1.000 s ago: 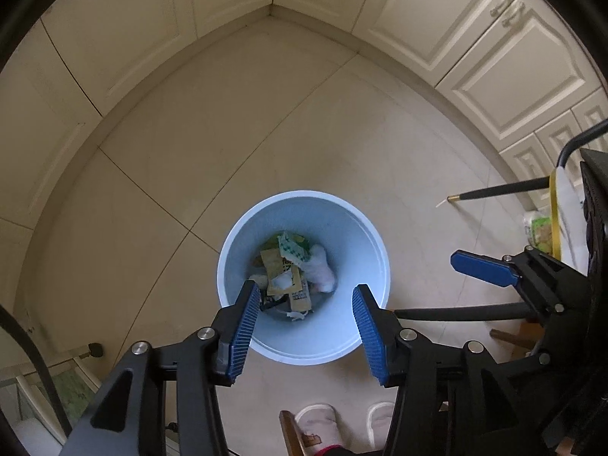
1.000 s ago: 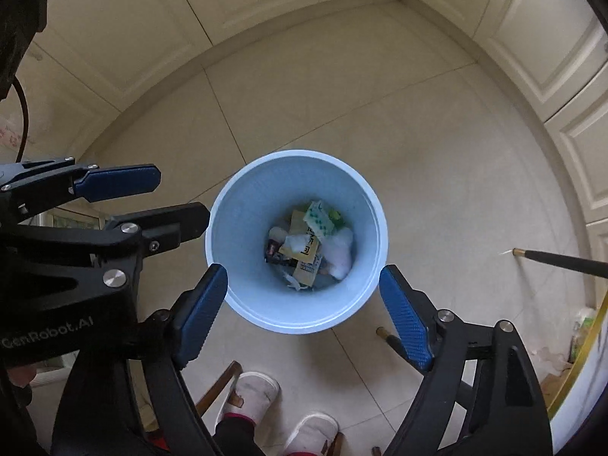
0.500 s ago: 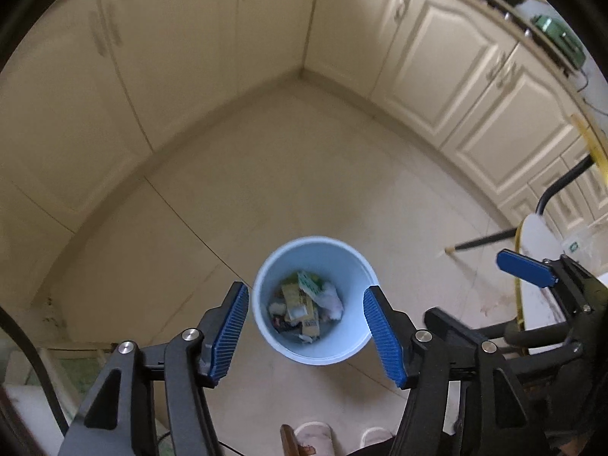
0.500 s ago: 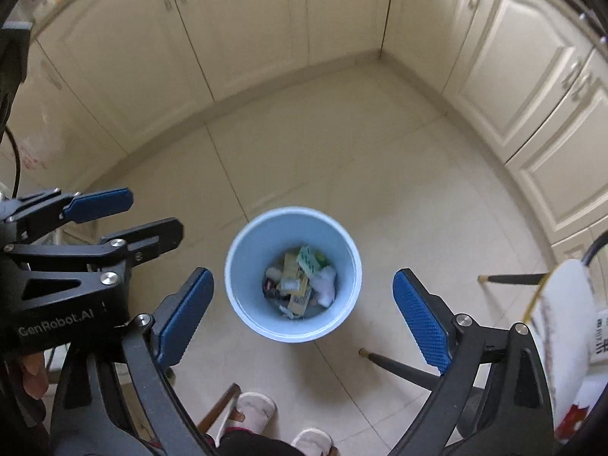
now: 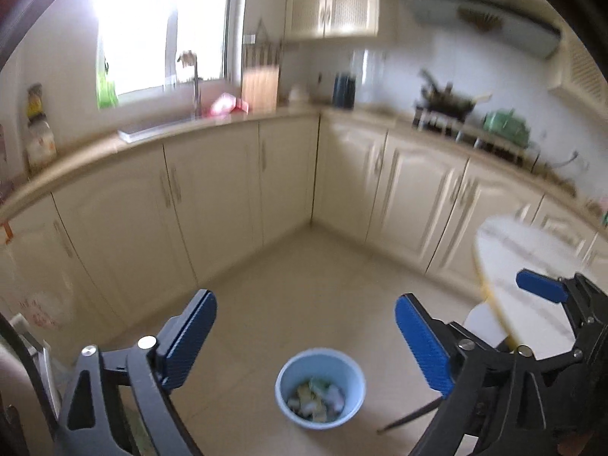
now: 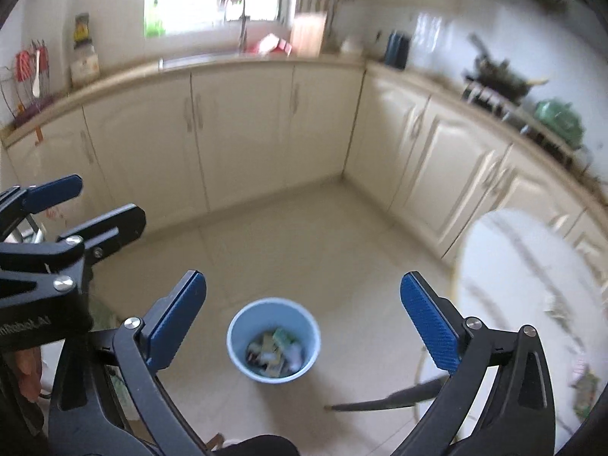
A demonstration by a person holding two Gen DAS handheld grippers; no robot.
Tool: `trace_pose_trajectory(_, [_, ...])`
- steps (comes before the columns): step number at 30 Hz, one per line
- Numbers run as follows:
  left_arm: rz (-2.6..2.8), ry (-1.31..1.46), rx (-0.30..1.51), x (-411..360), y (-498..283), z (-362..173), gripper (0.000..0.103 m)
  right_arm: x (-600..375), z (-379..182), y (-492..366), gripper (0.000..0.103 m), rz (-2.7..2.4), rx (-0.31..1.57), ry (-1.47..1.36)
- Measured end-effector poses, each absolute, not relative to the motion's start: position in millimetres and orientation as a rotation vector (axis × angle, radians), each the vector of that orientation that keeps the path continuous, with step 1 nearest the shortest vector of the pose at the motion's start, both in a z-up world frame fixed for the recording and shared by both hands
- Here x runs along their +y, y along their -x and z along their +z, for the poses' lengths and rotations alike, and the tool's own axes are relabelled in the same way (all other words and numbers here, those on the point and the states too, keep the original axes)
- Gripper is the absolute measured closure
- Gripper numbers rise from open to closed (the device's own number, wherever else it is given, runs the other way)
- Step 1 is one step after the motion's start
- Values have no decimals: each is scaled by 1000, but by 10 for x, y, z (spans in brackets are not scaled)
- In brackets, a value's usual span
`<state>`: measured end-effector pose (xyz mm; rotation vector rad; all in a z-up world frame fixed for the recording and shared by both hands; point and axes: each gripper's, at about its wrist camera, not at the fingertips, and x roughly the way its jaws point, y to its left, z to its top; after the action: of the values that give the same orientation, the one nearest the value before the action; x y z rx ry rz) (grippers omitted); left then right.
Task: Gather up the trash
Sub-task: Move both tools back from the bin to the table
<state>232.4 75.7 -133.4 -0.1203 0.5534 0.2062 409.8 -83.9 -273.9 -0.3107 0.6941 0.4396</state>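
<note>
A light blue bin [image 5: 320,387] stands on the tiled floor, far below both grippers. It holds several scraps of trash [image 5: 315,399], paper and wrappers. It also shows in the right wrist view [image 6: 273,339] with its trash [image 6: 274,350]. My left gripper [image 5: 306,336] is open and empty, high above the bin. My right gripper [image 6: 304,317] is open and empty too. In the left wrist view the right gripper's blue fingers [image 5: 541,288] show at the right edge. In the right wrist view the left gripper's fingers [image 6: 53,192] show at the left edge.
Cream kitchen cabinets [image 5: 228,205] line the back and right walls under a counter with a sink [image 5: 152,129]. A round white table [image 6: 524,285] stands at the right, with dark legs [image 6: 383,399] near the bin. The view is motion-blurred.
Both grippers have risen and tilted up from right over the bin. The bin now looks small and low, and the counters and window have come into view. Both stay open.
</note>
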Motion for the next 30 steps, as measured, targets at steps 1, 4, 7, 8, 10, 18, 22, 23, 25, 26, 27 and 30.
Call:
trace_pose_trajectory(1, [193,123,519,612,-2176,-1293,6,-928,-2598,-3992,0,422,662,309])
trace_pose_trajectory(4, [151,118,428,241,-1831,-1105,3,-1245,-2233,-3714,0,368,584,277])
trace_pose_trajectory(7, [147,87,354,-89,-1555,-972,2,-1599,-1847,-3468,0,321,516,219])
trace_pose_trajectory(8, [139,78,333,-208,-1459,-940,2,-1713,-1755,-3380,0,306,493,206])
trace_pose_trajectory(10, [140,74,277,-449,-1209,-935,2,-1936,-1556,-3165,0,281,436,177])
trace_pose_trajectory(18, [47,40,170,-1034,-431,-1318,1,-2567,-1083,-2435,0,165,278,122])
trace_pose_trajectory(22, [-9,35,155,-970,-179,-1488,1,-2840,-1020,-2207,0,125,251,110])
trace_pose_trajectory(23, [-17,34,152,-863,-155,-1497,1,-2901,-1014,-2190,0,118,249,104])
trace_pose_trajectory(25, [-35,34,141,-804,-198,-1494,1,-3072,-1020,-2131,0,80,244,92])
trace_pose_trajectory(26, [-48,33,136,-826,-256,-1508,1,-3176,-1021,-2086,0,61,242,84])
trace_pose_trajectory(27, [-57,30,140,-829,-332,-1546,1,-3285,-1030,-2067,0,43,244,74])
trace_pose_trajectory(30, [-92,13,171,-926,-573,-1636,1,-3643,-1105,-2068,0,-28,267,38])
